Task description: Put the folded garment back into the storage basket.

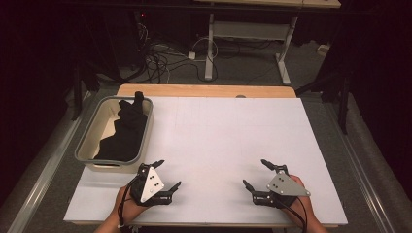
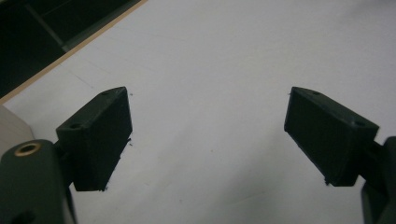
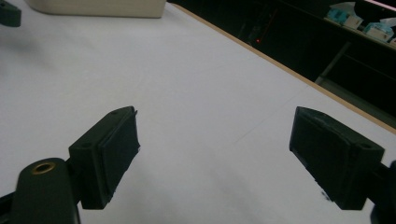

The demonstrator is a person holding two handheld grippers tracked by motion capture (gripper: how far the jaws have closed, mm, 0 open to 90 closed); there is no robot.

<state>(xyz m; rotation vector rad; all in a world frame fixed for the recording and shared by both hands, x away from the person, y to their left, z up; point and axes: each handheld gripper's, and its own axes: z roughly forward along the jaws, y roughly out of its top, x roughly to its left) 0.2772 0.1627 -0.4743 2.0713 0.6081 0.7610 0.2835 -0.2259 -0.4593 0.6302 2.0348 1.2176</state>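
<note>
You hold both claws low over the white table [image 1: 218,141], and nothing is in them yet. Your left claw [image 1: 169,174] has its jaws wide apart, and so does your right claw [image 1: 255,173]. The black cloth [image 1: 124,131] lies in the grey bin [image 1: 86,145], at about eleven o'clock from your left claw and quite near it. This looks like the very start. Next, move your left claw up over the bin's rim and pinch the cloth.
</note>
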